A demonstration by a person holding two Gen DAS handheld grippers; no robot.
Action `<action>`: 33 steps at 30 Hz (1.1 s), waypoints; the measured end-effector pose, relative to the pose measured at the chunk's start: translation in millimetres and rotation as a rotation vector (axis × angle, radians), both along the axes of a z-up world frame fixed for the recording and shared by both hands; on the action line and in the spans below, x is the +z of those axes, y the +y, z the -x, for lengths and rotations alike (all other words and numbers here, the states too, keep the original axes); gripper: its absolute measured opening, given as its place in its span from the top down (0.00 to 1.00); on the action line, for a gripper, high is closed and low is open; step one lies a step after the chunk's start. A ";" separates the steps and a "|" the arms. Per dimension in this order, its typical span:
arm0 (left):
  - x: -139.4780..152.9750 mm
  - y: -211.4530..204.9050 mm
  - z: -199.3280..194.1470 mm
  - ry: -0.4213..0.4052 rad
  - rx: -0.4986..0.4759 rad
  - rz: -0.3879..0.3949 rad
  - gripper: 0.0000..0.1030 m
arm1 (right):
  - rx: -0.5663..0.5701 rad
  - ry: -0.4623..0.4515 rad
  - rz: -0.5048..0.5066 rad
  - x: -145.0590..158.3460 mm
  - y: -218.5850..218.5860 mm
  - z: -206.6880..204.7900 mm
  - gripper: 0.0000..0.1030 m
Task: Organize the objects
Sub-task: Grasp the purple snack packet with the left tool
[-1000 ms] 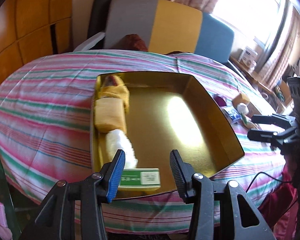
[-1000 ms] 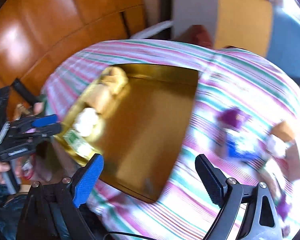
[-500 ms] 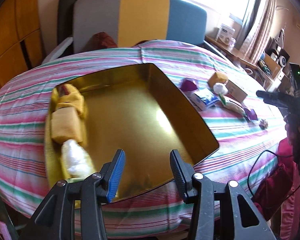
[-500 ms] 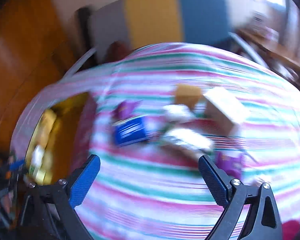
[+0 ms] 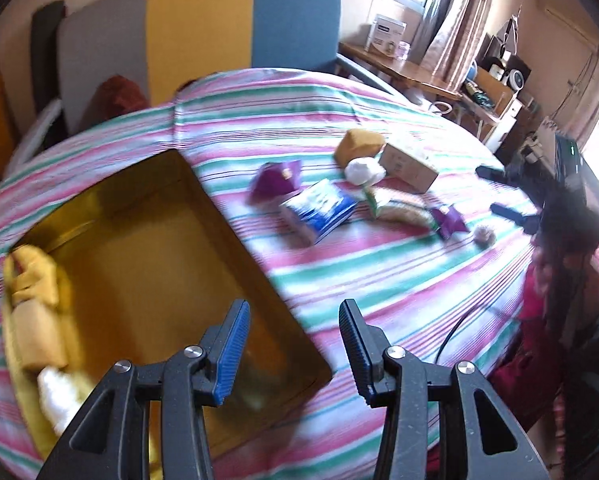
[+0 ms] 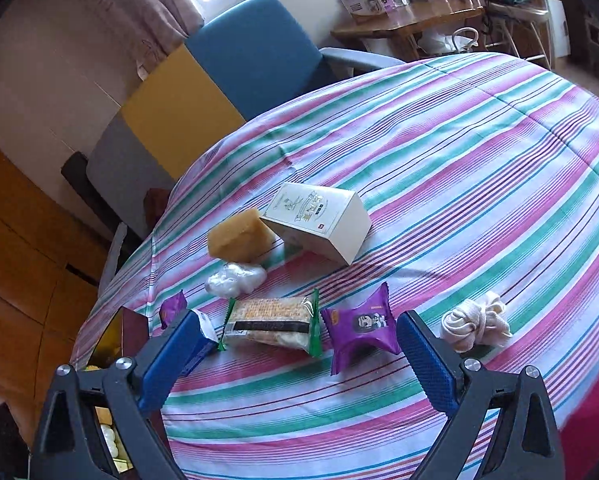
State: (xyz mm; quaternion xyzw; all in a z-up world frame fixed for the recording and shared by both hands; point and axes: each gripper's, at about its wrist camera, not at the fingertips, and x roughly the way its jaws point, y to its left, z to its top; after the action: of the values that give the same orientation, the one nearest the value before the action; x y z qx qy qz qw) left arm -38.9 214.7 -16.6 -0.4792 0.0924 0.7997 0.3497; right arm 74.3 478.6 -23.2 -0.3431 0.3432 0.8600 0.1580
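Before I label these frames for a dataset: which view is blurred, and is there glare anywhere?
Left wrist view: motion blur smears the striped cloth and blue packet; the gold tin is soft, the window overexposed. Right wrist view: mostly sharp, the purple packet and white box crisp, with window glare at the top and fisheye bending at the edges.

a lived-in home room, probably a dining area: beyond the fingers, a round table under a pink-and-green striped cloth (image 6: 479, 152), a grey, yellow and blue padded chair (image 6: 219, 80), curtains (image 5: 455, 28) and a cluttered wooden side table (image 6: 407, 20).
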 end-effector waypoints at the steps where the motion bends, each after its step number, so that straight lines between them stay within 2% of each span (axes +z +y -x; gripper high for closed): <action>1: 1.2 4.5 5.2 -0.011 -0.002 -0.007 0.55 | 0.008 -0.001 -0.004 0.0 -1.4 1.0 0.03; 6: -0.8 43.0 39.8 -0.042 0.003 -0.015 0.55 | 0.027 0.010 -0.012 -2.7 -3.6 -0.5 0.02; 8: -9.2 55.6 59.7 -0.125 0.033 -0.028 0.55 | 0.032 0.016 -0.004 -2.7 -3.4 -0.8 0.02; 9: -14.1 60.1 71.3 -0.194 0.055 -0.057 0.56 | 0.034 0.018 0.000 -3.2 -3.3 0.0 0.02; 12: -22.9 67.9 93.9 -0.310 0.113 -0.119 0.56 | 0.044 0.022 0.014 -3.5 -3.5 0.8 0.02; 15: -33.6 81.5 117.1 -0.353 0.176 -0.117 0.55 | 0.062 0.026 0.019 -2.8 -5.6 2.0 0.02; 18: -51.9 91.2 137.6 -0.449 0.236 -0.113 0.54 | 0.075 0.034 0.026 -2.2 -6.9 2.3 0.02; 20: -62.8 96.9 147.5 -0.479 0.279 -0.090 0.46 | 0.077 0.042 0.036 -2.3 -6.4 1.8 0.02; 23: -76.4 102.1 160.1 -0.532 0.334 -0.082 0.43 | 0.077 0.056 0.060 -3.0 -4.0 0.6 0.02; 29: -89.9 114.8 180.7 -0.526 0.384 -0.045 0.41 | 0.081 0.070 0.098 -5.3 -0.3 1.1 0.01; 33: -92.3 131.0 184.2 -0.457 0.320 0.009 0.43 | 0.084 0.072 0.095 -5.0 0.0 1.7 0.01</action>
State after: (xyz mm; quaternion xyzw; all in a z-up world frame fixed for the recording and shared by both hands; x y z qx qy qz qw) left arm -223.1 345.7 -108.9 -0.6573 -0.0621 0.7154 0.2287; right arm 72.6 478.6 -28.3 -0.3328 0.3745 0.8604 0.0930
